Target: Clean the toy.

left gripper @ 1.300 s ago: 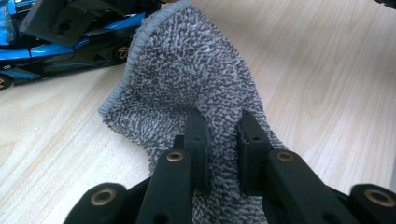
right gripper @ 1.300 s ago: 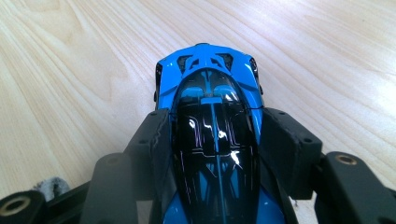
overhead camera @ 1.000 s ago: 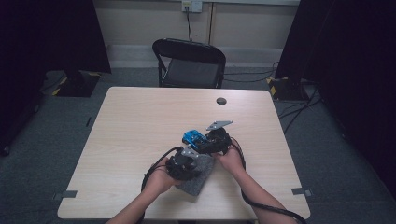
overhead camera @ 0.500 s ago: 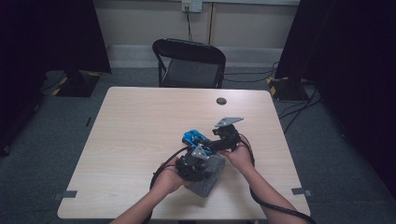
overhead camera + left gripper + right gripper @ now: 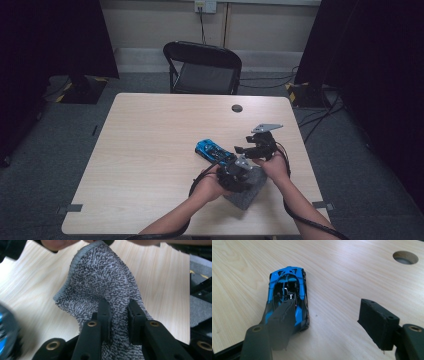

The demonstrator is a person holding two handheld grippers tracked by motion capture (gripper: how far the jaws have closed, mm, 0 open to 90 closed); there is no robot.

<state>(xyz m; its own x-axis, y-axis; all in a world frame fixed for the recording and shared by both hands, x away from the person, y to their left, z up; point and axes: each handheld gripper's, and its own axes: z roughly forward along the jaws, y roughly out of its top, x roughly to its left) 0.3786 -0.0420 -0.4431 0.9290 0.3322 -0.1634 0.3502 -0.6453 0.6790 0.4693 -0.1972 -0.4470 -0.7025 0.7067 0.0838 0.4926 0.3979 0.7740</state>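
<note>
A blue and black toy car (image 5: pixel 215 151) lies on the wooden table (image 5: pixel 150 150) just right of centre. In the right gripper view the car (image 5: pixel 287 287) sits ahead and to the left. My right gripper (image 5: pixel 329 315) is open with only bare table between its jaws; they have just been opening. In the high view the right gripper (image 5: pixel 245 149) hovers just right of the car. My left gripper (image 5: pixel 119 312) is shut on a fold of grey terry cloth (image 5: pixel 100 282), its jaws eased slightly. The cloth (image 5: pixel 247 190) lies near the front edge under the left gripper (image 5: pixel 239 176).
A round cable hole (image 5: pixel 237 108) sits near the table's far edge, also in the right gripper view as a hole (image 5: pixel 405 257). A black folding chair (image 5: pixel 202 65) stands behind the table. Cables trail from both grippers off the front edge.
Both hands have shifted to the right. The left gripper carried the grey cloth along with it. The right gripper has backed away from the car, which stayed put.
</note>
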